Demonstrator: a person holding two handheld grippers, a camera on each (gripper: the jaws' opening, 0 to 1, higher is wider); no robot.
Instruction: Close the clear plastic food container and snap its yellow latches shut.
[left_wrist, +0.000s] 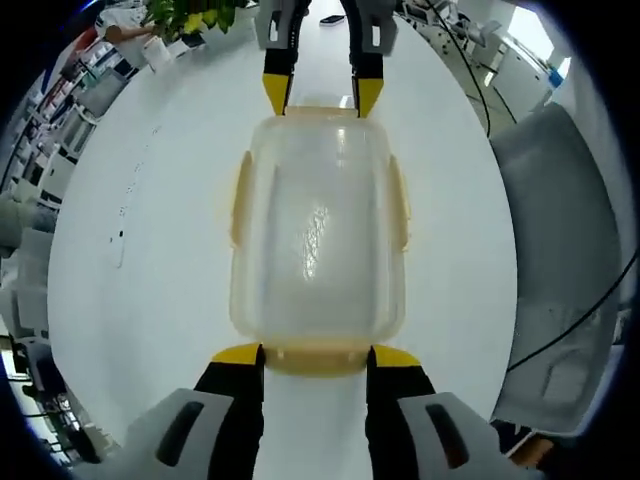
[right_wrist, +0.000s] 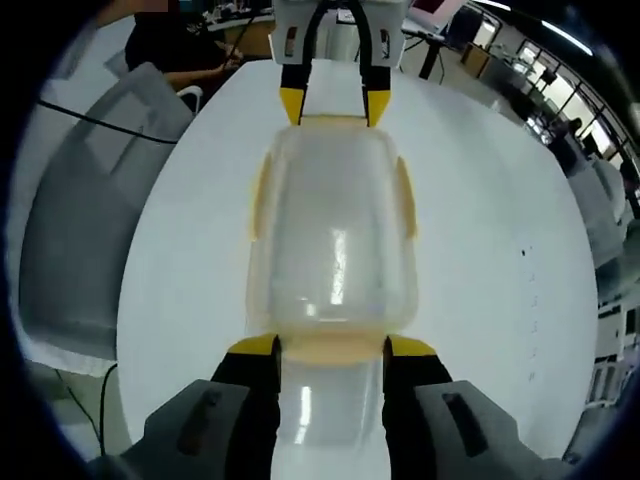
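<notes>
Between both pairs of fingers: clear plastic food container (left_wrist: 318, 240) on white tabletop (left_wrist: 150, 250), lid on, yellow latches (left_wrist: 240, 200) along sides. Left gripper (left_wrist: 315, 356) fingers spread, tips at near end latch. Right gripper (right_wrist: 331, 347) fingers spread likewise at opposite end, not clamped.

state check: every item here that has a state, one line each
clear plastic food container: lid on, resting flat on the white table
end latches: each between a gripper's jaws; snapped or not, cannot tell
side latches: against the walls
left gripper: open, straddling near end
right gripper: open, straddling opposite end
</notes>
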